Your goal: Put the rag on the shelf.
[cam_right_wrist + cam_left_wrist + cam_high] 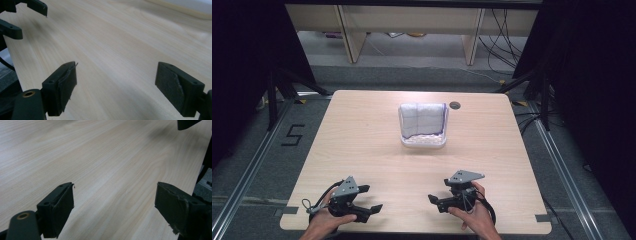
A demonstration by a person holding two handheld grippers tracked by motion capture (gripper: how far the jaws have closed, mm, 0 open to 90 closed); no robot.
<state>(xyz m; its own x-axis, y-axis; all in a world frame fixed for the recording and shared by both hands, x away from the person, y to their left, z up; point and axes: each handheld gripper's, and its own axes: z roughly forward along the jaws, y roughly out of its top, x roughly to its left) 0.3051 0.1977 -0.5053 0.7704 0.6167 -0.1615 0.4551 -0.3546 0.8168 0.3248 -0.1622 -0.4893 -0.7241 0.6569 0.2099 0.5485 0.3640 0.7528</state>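
judging from how things lie, you have not started: your left gripper (pixel 371 210) and right gripper (pixel 435 201) rest released and empty near the table (pixel 362 130) edge. the folded cloth (pixel 423 120) sits untouched in its clear tray (pixel 424 142) mid-table, well apart from both.

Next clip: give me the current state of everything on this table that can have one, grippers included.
left gripper: open, jaws wide apart, nothing between them, low over the table's near edge.
right gripper: open, empty, also near the front edge.
white cloth: folded, sitting in the container, untouched.
clear container: upright, mid-table, holding the cloth, apart from both grippers.
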